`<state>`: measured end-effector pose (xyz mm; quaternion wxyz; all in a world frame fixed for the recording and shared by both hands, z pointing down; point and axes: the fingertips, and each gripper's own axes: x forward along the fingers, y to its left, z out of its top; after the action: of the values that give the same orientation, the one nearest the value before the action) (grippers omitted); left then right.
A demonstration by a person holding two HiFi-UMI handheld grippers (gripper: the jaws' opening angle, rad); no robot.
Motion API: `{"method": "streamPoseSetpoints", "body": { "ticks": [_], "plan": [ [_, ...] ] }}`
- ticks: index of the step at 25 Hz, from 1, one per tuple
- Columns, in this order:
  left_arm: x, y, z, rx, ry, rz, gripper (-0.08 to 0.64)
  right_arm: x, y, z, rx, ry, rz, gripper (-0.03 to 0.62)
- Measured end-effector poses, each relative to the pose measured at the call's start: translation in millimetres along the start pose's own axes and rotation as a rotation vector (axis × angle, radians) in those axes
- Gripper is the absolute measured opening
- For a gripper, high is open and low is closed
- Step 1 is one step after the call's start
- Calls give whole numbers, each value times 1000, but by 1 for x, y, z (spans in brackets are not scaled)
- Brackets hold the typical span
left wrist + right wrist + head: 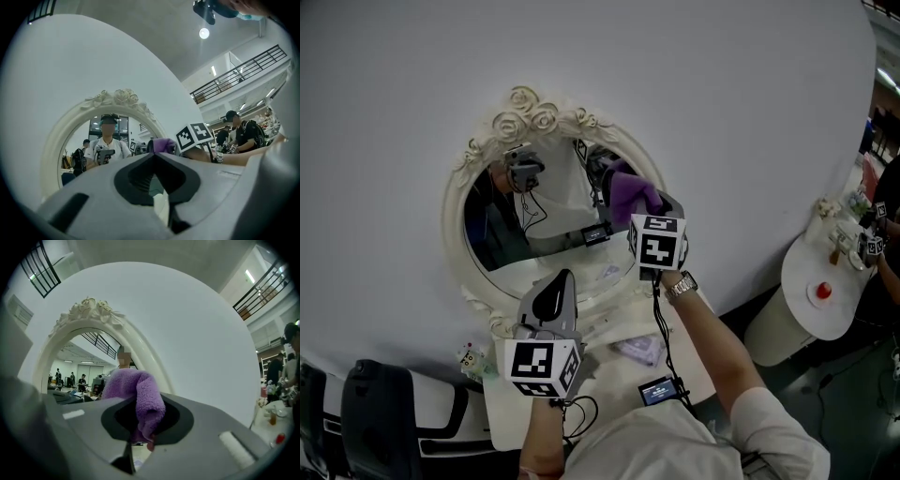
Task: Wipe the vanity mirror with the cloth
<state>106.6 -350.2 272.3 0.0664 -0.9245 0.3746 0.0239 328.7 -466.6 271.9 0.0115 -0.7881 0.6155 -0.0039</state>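
The oval vanity mirror point(546, 211) stands upright in its white rose-carved frame. Below it hangs the left gripper point(562, 281), jaws pressed together on nothing (tips meeting). The right gripper point(143, 425) clamps a purple fleece cloth point(140, 390) at the mirror's right edge.

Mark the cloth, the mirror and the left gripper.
purple cloth point(137, 383), right gripper view, on its top fold.
vanity mirror point(534, 112), head view, on the frame's rose carving.
left gripper point(154, 153), left gripper view, where its tips meet.

Round white side table point(797, 281), small red object point(824, 290), balcony railing point(243, 70)
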Motion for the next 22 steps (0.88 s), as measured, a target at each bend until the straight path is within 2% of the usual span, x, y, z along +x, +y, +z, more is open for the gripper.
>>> {"method": "streamPoseSetpoints", "body": {
  "ticks": [5, 8, 13, 22],
  "plan": [
    [-18, 32, -5, -5, 11, 84, 3, 19, 26, -6, 24, 30, 40, 57],
    [-40, 54, -12, -10, 26, 156, 3, 19, 48, -4, 65, 2, 47, 55],
    [-69, 87, -19, -22, 43, 253, 3, 14, 102, 7, 45, -48, 86, 49],
    [-113, 126, -26, -14, 65, 361, 3, 2, 211, 0, 21, -52, 235, 51]
  ]
}}
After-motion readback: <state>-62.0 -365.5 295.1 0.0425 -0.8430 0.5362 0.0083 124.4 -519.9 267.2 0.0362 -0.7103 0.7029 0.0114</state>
